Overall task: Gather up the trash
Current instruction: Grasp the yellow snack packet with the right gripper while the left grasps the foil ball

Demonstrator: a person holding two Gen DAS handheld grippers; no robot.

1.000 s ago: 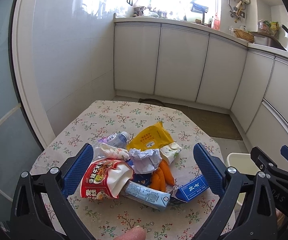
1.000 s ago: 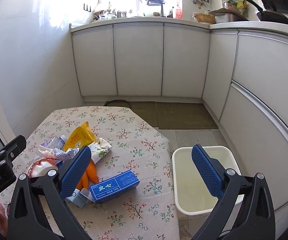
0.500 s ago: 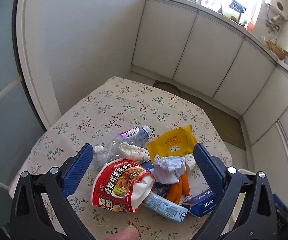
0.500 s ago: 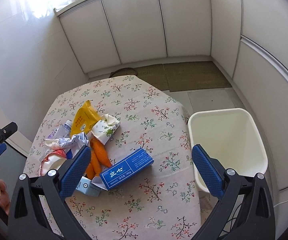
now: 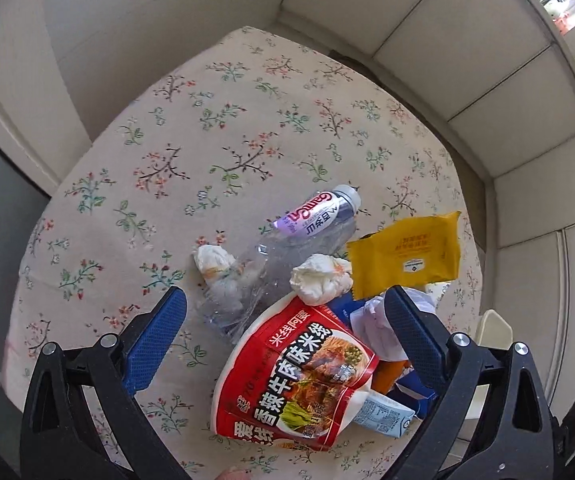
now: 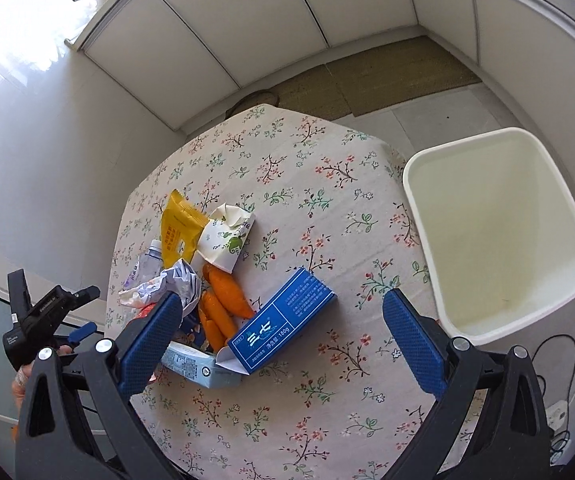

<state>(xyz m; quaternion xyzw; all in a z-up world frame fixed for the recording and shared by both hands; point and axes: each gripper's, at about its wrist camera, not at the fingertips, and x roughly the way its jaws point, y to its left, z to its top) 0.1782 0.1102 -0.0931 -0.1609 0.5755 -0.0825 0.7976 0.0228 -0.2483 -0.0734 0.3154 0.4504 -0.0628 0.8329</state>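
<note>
Both wrist cameras look steeply down from above onto the table (image 5: 215,128). The left view hangs close over the trash pile's (image 5: 295,364) left side; the right view, higher, adds the bin (image 6: 415,172). Both share the pile.

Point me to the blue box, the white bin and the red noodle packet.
blue box (image 6: 283,322): right wrist view, middle of its printed top face.
white bin (image 6: 419,204): right wrist view, rim nearest the table.
red noodle packet (image 5: 295,376): left wrist view, centre of its printed front.
</note>
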